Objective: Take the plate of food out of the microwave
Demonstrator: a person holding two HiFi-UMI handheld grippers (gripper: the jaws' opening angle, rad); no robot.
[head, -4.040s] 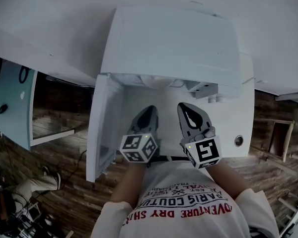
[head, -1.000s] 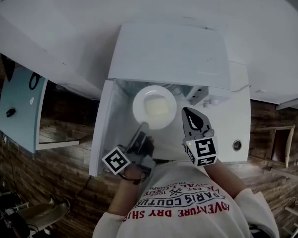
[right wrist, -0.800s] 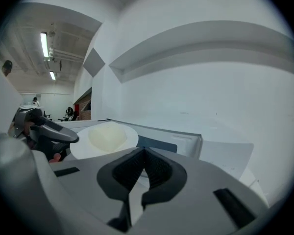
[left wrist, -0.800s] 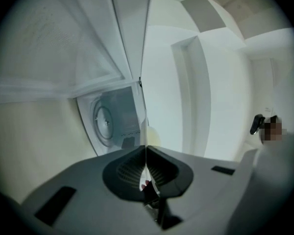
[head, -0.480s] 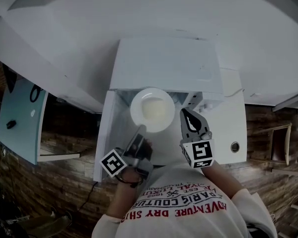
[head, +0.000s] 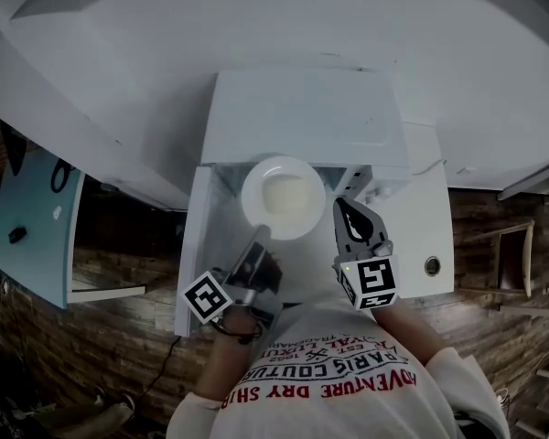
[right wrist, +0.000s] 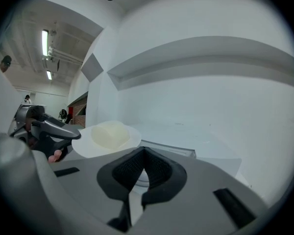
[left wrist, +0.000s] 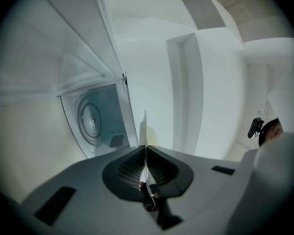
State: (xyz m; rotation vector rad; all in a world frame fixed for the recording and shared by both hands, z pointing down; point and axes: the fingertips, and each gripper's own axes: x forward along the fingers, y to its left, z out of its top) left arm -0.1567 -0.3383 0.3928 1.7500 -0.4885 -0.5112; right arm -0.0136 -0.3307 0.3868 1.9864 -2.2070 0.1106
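Extraction is nearly done: the plate (head: 284, 197) of food has come mostly out of the microwave (head: 302, 117) and hangs just ahead of the left gripper (head: 261, 238), which we hold rolled sideways, clenched on the near rim. Our right gripper (head: 348, 210) hovers closed and empty to its right.

Dark wood-plank floor (head: 119, 337), white counter (head: 428, 218), pale blue panel (head: 32, 218) left.

The left tongs (head: 259, 236), rolled so that their marker cube faces outward to the left, are clamped on the near rim of the plate (head: 252, 201), while the right tongs (head: 346, 206) (jaws together, holding nothing) point forward alongside.
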